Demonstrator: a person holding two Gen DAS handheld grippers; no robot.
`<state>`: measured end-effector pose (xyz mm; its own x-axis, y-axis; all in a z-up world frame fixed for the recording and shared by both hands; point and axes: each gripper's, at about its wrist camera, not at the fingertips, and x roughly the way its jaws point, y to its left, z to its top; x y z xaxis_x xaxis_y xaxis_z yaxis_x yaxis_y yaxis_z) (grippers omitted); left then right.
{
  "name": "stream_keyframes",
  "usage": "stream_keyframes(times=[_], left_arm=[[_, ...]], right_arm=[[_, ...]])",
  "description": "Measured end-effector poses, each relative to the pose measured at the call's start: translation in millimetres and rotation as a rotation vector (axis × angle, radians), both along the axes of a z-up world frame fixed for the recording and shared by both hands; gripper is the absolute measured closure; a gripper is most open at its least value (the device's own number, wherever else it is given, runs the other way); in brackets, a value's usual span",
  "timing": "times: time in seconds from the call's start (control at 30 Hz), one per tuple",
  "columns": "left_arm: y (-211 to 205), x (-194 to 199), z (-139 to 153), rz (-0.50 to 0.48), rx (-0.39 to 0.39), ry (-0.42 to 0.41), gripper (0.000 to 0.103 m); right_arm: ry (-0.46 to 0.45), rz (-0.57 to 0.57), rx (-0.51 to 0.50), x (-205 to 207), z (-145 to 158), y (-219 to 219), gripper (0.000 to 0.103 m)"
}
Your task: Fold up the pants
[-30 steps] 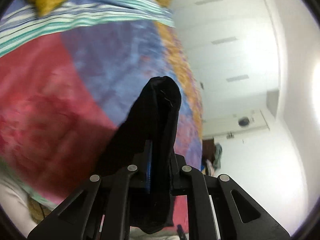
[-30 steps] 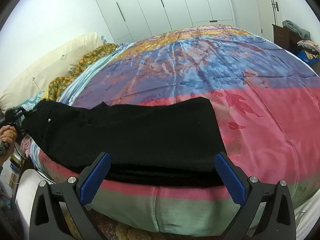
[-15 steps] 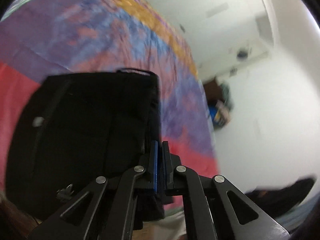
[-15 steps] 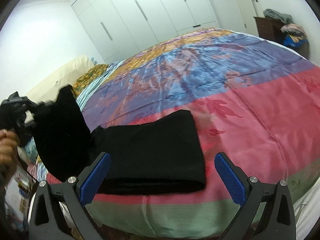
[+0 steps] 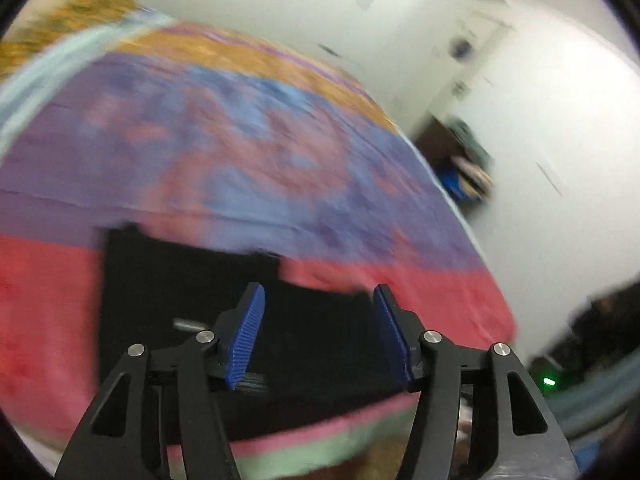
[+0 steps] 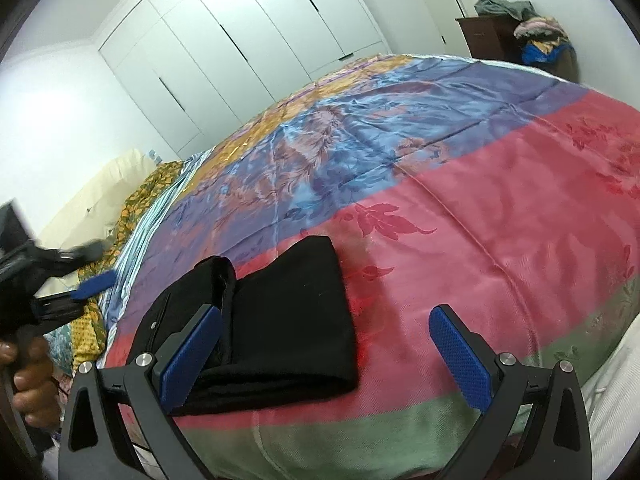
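Note:
The black pants (image 6: 280,320) lie folded over in a short thick stack on the pink band of the bedspread (image 6: 500,220), near the bed's front edge. The waist end is draped on top at the stack's left. In the blurred left wrist view the pants (image 5: 192,280) lie just beyond my left gripper (image 5: 318,330), which is open and empty. The left gripper also shows in the right wrist view (image 6: 64,280), left of the pants and clear of them. My right gripper (image 6: 324,352) is open and empty, its left finger over the pants' near left part.
The bed has a blue, purple, orange and pink cover with a green border (image 6: 320,440). Pillows (image 6: 96,196) lie at the far left. White wardrobes (image 6: 248,48) stand behind. A dark dresser with piled clothes (image 6: 520,36) stands at the far right.
My left gripper carried the waist end over onto the leg part, then opened and let it go, drawing back left. The pants are now a shorter stack. The right gripper stayed open.

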<state>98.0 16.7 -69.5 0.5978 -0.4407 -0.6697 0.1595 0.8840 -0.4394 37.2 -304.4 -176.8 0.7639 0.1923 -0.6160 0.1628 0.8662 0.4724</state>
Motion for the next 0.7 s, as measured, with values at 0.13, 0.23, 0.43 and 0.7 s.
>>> stream_keyframes(times=[0.13, 0.23, 0.43, 0.7], left_arm=[[59, -4, -36, 0.205, 0.097, 0.049, 0.064], [60, -4, -85, 0.174, 0.084, 0.157, 0.082], [21, 1, -131, 0.056, 0.063, 0.226, 0.083], [26, 10, -138, 0.054, 0.022, 0.215, 0.083]], right_arm=[[-0.023, 0.119, 0.068, 14, 13, 13, 0.0], [0.027, 0.323, 0.198, 52, 16, 33, 0.0], [0.336, 0.604, 0.385, 133, -30, 72, 0.014], [0.495, 0.716, 0.265, 166, -62, 107, 0.026]])
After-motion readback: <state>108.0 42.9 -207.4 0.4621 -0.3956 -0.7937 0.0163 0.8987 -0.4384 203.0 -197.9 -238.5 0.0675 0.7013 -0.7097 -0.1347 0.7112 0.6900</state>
